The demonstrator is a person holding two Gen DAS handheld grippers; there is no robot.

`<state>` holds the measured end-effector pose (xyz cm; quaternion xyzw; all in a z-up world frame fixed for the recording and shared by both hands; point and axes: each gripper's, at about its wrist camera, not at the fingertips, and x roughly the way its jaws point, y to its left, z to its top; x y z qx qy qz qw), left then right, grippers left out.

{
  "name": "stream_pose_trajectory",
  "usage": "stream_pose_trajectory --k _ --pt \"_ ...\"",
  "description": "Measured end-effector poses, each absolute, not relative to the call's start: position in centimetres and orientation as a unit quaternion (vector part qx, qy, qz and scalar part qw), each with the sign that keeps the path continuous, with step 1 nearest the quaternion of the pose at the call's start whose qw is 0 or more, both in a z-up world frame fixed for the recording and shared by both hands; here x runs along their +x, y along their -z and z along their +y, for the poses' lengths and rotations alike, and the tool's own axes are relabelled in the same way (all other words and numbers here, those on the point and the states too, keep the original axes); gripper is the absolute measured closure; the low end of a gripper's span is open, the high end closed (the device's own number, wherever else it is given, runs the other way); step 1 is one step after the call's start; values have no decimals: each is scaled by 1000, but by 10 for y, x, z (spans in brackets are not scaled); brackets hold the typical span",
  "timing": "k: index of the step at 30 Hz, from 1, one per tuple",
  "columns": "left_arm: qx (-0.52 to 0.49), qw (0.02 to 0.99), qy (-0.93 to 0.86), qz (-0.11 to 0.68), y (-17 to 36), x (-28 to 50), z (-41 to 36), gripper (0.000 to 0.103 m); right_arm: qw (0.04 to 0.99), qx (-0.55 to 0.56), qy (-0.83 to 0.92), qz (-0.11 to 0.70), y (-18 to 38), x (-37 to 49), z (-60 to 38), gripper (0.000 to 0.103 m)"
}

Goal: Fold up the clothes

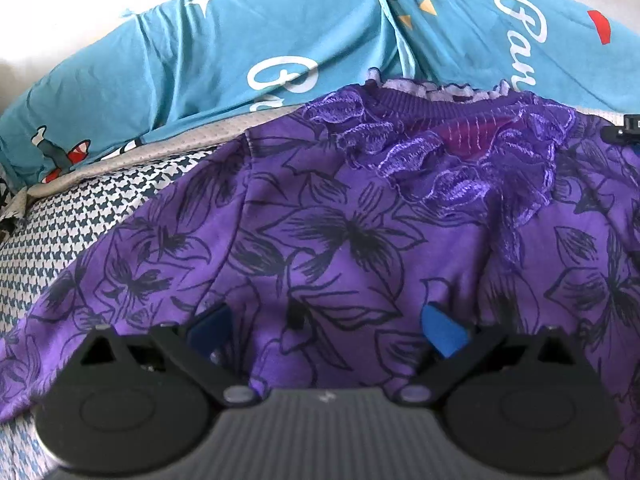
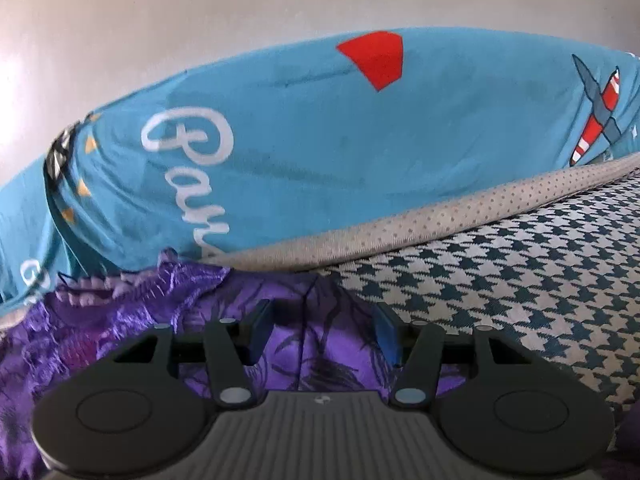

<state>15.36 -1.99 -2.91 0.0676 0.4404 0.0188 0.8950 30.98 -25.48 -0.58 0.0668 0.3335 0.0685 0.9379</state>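
Note:
A purple top (image 1: pixel 360 240) printed with dark flowers lies spread on the bed, its lace collar (image 1: pixel 440 152) toward the pillows. My left gripper (image 1: pixel 326 324) hovers low over the body of the top with its jaws wide open, and its blue pads (image 1: pixel 444 334) stand apart over the cloth. In the right wrist view the top (image 2: pixel 120 320) fills the lower left. My right gripper (image 2: pixel 320 332) is open at the garment's right edge. A raised fold of purple cloth (image 2: pixel 316 312) sits between its fingers, and the pads do not press on it.
The bed has a teal-and-white houndstooth sheet (image 2: pixel 520 280) (image 1: pixel 80 232). Two blue pillows with white lettering (image 1: pixel 240 52) (image 2: pixel 320 140) lean against a pale wall (image 2: pixel 280 0) just behind the collar. A dotted grey pillow edge (image 2: pixel 440 216) borders the sheet.

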Motion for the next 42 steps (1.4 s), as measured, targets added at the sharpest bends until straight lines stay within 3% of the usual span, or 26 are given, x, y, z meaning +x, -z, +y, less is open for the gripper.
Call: stream_pose_trajectory --k 1,7,12,19,32,42 --pt "69 895 -18 441 30 154 -20 1 937 65 -65 336 7 311 -254 66" --pt "77 894 -17 441 35 154 -25 0 946 18 -40 322 8 308 -239 97" --pt "77 895 -12 439 37 152 -25 0 958 -6 16 287 -1 306 -234 102" --pt "78 885 16 459 42 150 -31 0 951 -17 47 306 10 314 -237 102" --pt "124 886 26 446 37 137 -48 0 949 20 4 313 -40 265 -260 91" --pt "116 888 27 444 28 132 -41 0 944 -11 36 327 -50 200 -303 65"
